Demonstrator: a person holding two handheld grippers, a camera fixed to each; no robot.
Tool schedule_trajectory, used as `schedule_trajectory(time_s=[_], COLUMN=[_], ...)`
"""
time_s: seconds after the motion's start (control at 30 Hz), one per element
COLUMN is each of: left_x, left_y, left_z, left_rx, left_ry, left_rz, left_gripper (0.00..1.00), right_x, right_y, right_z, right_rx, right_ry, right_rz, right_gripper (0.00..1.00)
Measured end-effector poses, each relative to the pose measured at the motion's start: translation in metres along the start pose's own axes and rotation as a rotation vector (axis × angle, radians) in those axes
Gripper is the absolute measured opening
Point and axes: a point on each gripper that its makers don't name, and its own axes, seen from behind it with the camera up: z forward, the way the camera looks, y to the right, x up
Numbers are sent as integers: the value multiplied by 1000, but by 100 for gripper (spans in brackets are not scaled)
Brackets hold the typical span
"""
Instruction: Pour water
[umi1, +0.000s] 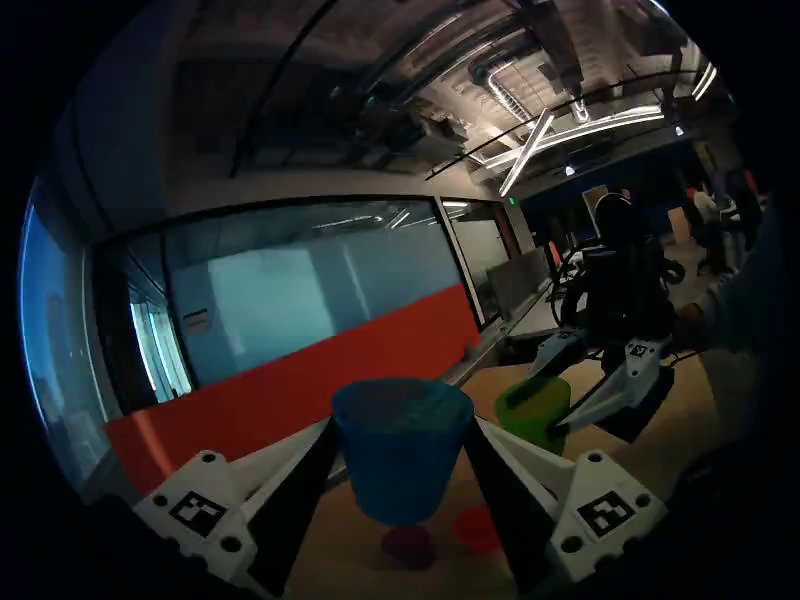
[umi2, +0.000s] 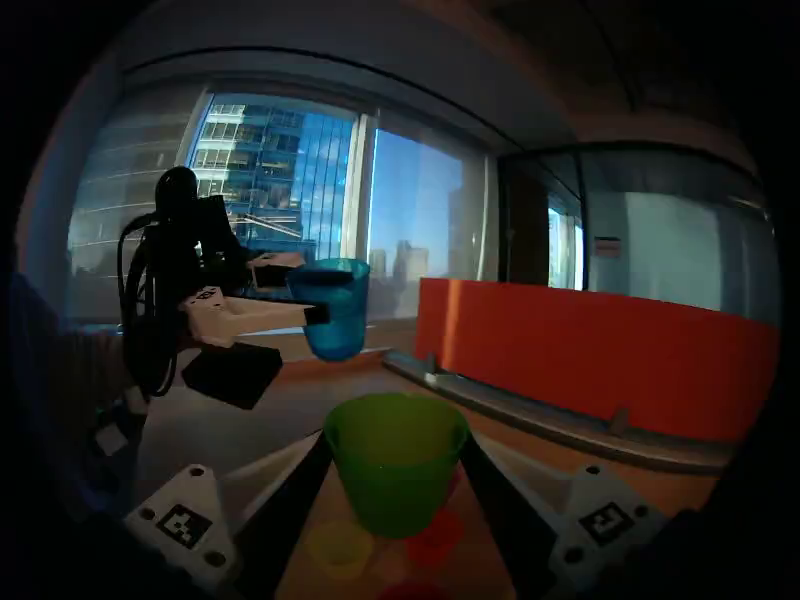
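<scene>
From the left gripper view: left gripper closed onto the blue cup, both fingers pressed to its sides just under the rim. Cup upright and raised clear of the table, likely held high to leave room for tipping. Tapered and plastic-looking, mouth turned away from the camera, so no telling whether any water inside. Farther off to the right, right gripper clamped on the green cup, held near the blue one but apart from it, probably as the partner vessel for the pour; giver and receiver impossible to tell apart. Below the blue cup, two round reddish things on the table, too blurred to name. Behind, an orange-red panel under glass. From the right gripper view: right gripper shut about the green cup, fingers touching both flanks, mouth open upward and level, seemingly kept steady as a target. Translucent walls, inside looking bare, though hard to be sure. Far and to the left, blue cup pinched by the left gripper, higher than the green rim and about upright, see-through blue against the window. No stream visible, so pouring judged not yet begun.
</scene>
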Motion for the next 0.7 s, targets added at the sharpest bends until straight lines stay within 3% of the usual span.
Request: schedule_trajectory(time_s=[0.4,0.7], left_x=[24,40], left_y=[-2,0], left_z=[9,12], left_rx=[31,38], left_ry=[10,16], left_rz=[216,313], left_gripper=[85,85], right_x=[-3,-5], right_y=[-26,-43], right_z=[13,21], right_rx=[64,101], right_ry=[-11,-16], right_rz=[-3,-5], right_gripper=[92,92])
